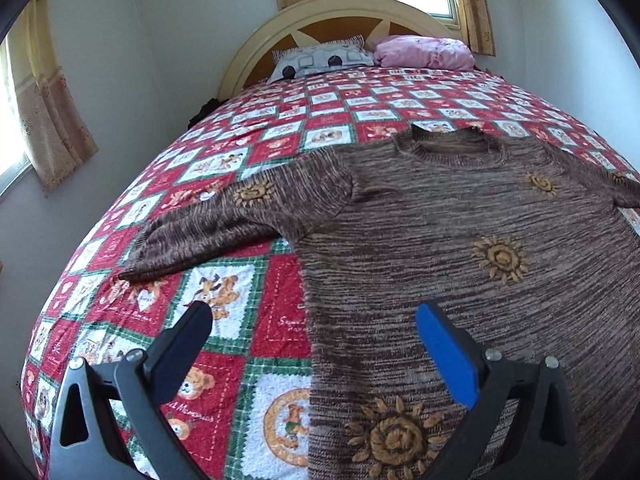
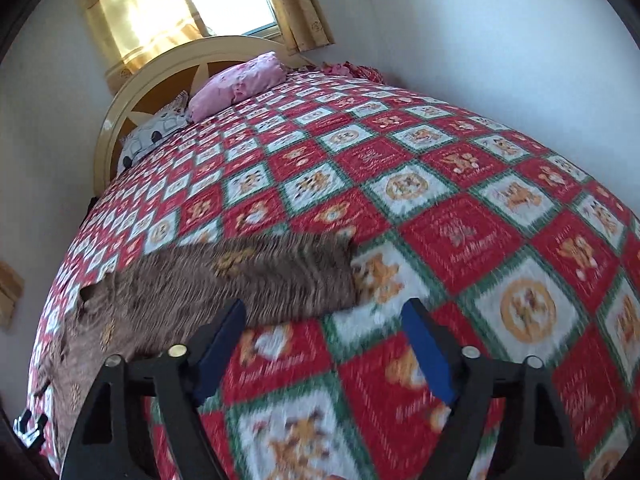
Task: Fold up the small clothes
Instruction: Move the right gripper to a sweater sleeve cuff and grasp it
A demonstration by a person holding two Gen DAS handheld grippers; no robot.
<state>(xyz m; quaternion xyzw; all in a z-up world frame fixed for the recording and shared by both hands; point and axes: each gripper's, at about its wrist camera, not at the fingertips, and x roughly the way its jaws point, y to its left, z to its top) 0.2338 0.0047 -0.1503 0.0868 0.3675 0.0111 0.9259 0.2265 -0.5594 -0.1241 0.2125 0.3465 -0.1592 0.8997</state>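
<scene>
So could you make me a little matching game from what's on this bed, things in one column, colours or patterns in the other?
Things:
1. sweater
2. bedspread
3. bundle by the headboard
4. pillow

Looks:
A. plain pink
B. brown knit with sun motifs
C. grey and white with black dots
D. red, white and green squares with teddy bears

Pairs: 1-B, 2-D, 3-A, 4-C

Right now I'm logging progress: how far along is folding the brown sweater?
Done: brown sweater lies spread flat on the quilt. In hand: nothing; left hand-held gripper and right hand-held gripper hover open and empty. Left: every fold; both sleeves lie outstretched.
</scene>
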